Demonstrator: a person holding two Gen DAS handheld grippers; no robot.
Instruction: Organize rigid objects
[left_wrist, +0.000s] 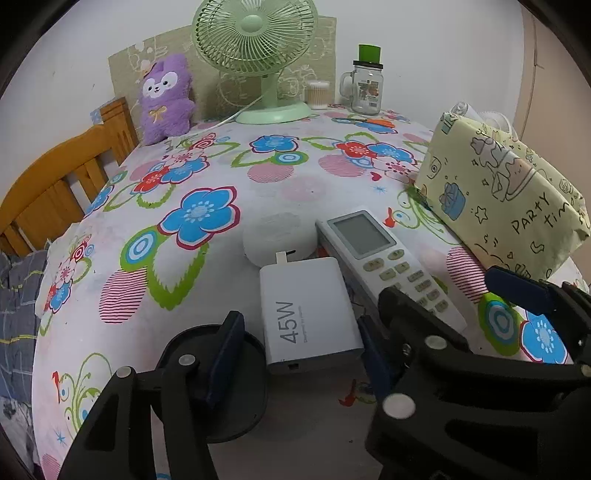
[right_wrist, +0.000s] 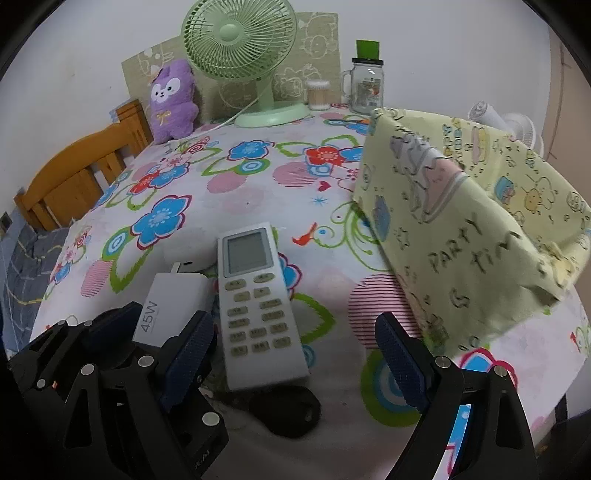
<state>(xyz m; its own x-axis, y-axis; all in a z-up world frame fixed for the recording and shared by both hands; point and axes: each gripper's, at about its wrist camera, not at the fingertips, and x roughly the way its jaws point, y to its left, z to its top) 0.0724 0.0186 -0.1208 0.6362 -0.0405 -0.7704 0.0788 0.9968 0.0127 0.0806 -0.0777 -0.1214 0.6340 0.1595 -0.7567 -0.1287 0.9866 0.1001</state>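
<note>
A white 45W charger (left_wrist: 310, 314) lies on the flowered tablecloth between the fingers of my left gripper (left_wrist: 299, 325). The right pad sits against its side, and a narrow gap shows at the left pad (left_wrist: 225, 350). A white remote (right_wrist: 255, 302) with a screen lies just right of the charger (right_wrist: 173, 299). My right gripper (right_wrist: 293, 325) stands wide open astride the remote's near end, touching nothing. A white round puck (left_wrist: 277, 240) rests beyond the charger. A black disc (left_wrist: 229, 387) lies under my left finger.
A yellow fabric box (right_wrist: 461, 221) marked PARTY time stands at the right. At the back stand a green fan (left_wrist: 255, 44), a purple plush (left_wrist: 166, 99), a glass jar (left_wrist: 365, 85) and cotton swabs (left_wrist: 317, 94). A wooden frame (left_wrist: 59, 184) borders the left. A black oval item (right_wrist: 284, 410) lies below the remote.
</note>
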